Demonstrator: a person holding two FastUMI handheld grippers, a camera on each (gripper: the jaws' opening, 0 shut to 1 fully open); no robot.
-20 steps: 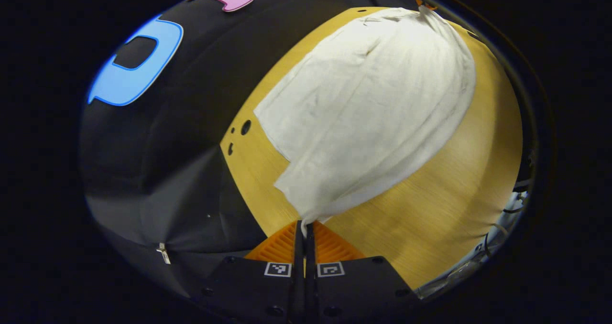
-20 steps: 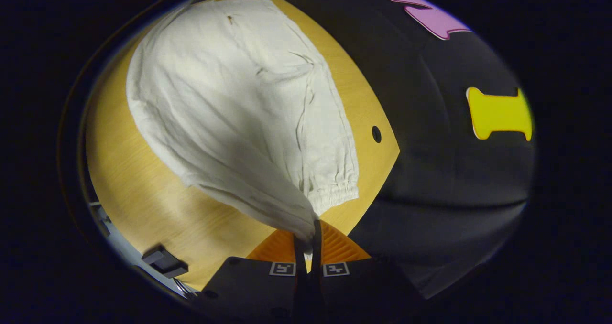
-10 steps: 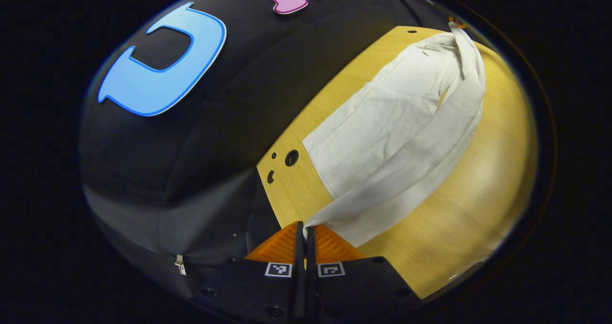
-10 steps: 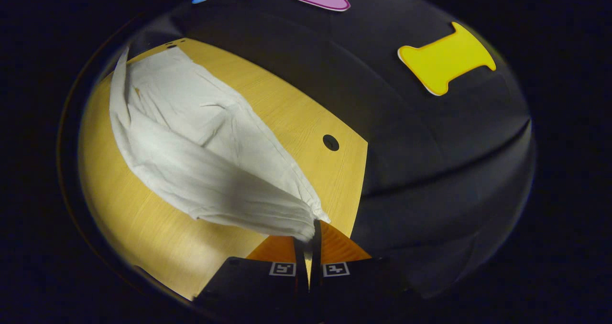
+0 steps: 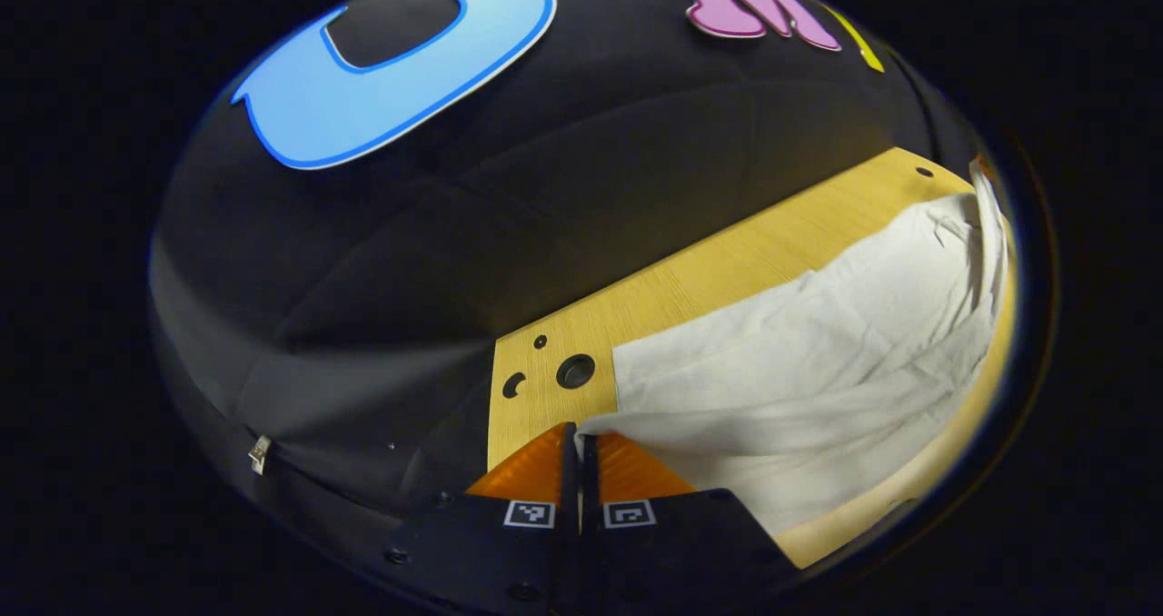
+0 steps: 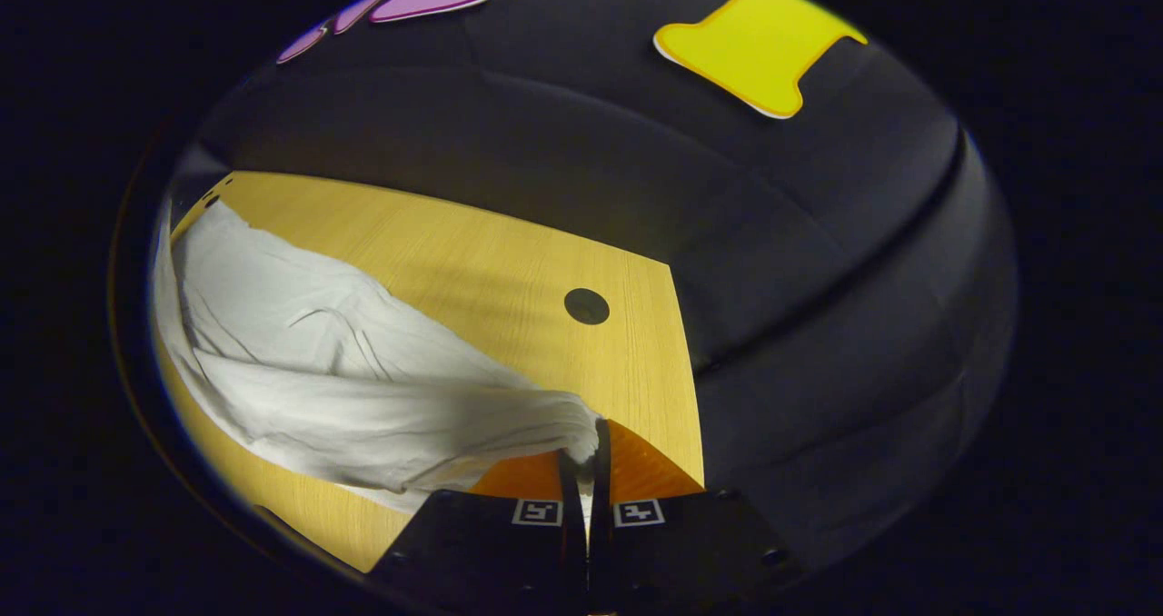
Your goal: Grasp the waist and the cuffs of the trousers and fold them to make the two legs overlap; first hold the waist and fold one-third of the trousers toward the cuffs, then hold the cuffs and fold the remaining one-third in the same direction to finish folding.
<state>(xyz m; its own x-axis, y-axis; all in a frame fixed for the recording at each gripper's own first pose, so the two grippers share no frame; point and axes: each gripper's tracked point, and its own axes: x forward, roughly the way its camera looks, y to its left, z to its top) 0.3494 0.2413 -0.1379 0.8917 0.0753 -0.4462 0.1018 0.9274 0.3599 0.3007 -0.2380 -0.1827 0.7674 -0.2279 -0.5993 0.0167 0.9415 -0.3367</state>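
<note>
White trousers (image 5: 818,362) lie lengthwise on the wooden table (image 5: 727,271), one leg carried over the other. My left gripper (image 5: 578,439) is shut on one end of the raised leg, low over the table's corner. In the right gripper view the trousers (image 6: 300,362) stretch away to the left, and my right gripper (image 6: 586,443) is shut on the other end, where the cloth bunches at the fingertips. I cannot tell which end is the waist.
The table has a round cable hole (image 5: 575,371) with smaller holes beside it near my left gripper, and another hole (image 6: 586,306) in front of my right gripper. The table's back edge (image 6: 454,221) meets the black booth wall (image 6: 727,234).
Both grippers have swung the held leg over toward the table's back edge and come down low. The trousers went from spread wide to narrow, with the upper leg lying over the lower.
</note>
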